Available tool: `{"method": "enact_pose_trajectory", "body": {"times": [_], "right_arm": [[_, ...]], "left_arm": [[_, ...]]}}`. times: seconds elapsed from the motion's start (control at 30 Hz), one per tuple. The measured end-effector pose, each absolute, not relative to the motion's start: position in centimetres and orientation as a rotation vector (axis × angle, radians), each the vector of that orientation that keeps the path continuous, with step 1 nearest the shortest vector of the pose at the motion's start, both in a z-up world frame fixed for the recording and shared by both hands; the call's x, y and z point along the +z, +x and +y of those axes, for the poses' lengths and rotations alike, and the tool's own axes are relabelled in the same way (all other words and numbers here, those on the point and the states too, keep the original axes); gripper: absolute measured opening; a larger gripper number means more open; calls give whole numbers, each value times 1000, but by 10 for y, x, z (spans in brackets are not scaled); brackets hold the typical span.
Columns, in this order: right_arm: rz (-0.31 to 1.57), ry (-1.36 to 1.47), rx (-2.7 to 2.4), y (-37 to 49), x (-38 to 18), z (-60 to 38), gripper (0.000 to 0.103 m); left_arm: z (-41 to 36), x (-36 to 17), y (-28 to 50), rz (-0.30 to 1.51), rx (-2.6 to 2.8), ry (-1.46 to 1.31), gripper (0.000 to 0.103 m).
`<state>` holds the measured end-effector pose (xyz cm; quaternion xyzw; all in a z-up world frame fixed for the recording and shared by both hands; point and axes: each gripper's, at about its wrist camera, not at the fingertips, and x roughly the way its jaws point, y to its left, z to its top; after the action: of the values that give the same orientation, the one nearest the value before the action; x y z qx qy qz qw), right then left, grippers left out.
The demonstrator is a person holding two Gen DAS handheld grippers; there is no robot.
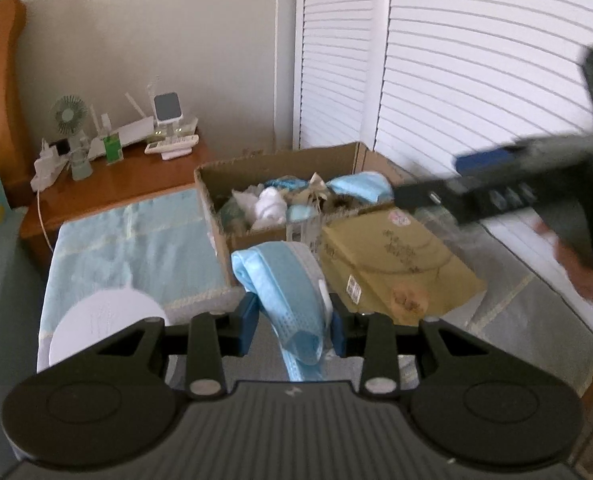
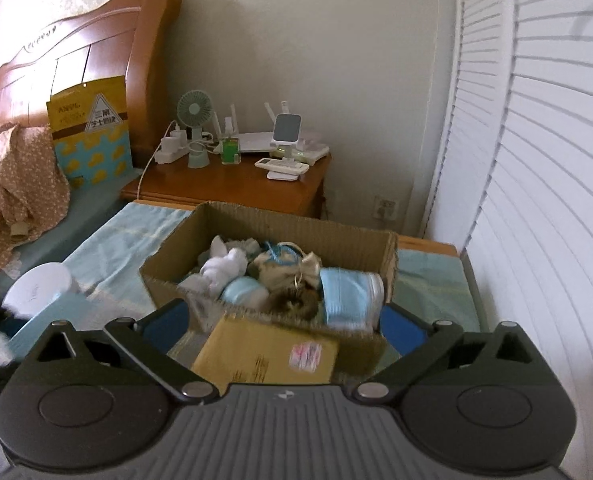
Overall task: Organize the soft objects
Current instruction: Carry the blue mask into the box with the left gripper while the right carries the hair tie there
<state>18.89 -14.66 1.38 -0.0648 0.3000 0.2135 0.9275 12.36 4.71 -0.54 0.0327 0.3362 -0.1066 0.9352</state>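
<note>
- Left wrist view: the left gripper (image 1: 292,322) has its two blue-padded fingers closed narrowly on one folded light-blue cloth face mask (image 1: 286,286), which rises above the pads and hangs down below them.
- Ahead of that claw, past the held mask, sits one open brown cardboard box (image 1: 216,208) on a pale blue striped cloth (image 1: 136,248).
- One tan padded envelope (image 1: 392,264) lies ahead and to the right of the claw, touching the box's near wall.
- One white round lid-like object (image 1: 104,320) rests just left of the claw.
- Right wrist view: the right gripper (image 2: 282,330) is spread wide, its two fingers holding nothing; the envelope lies between and beyond them.
- Inside the box, straight ahead of the right claw, I count one rolled white sock (image 2: 226,266), one pale blue rolled bundle (image 2: 244,292), one beige drawstring pouch (image 2: 292,268) and one stack of light-blue masks (image 2: 350,294) at the right end; darker items among them are unclear.
</note>
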Motion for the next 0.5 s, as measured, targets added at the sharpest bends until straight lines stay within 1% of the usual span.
{"method": "enact_pose_trajectory", "body": {"times": [0.27, 0.5], "right_arm": [[618, -58, 432, 147, 13, -172, 103], [612, -51, 417, 133, 10, -184, 103]], "left_arm": [[34, 16, 163, 684, -246, 57, 35], [19, 22, 222, 686, -247, 38, 35]]}}
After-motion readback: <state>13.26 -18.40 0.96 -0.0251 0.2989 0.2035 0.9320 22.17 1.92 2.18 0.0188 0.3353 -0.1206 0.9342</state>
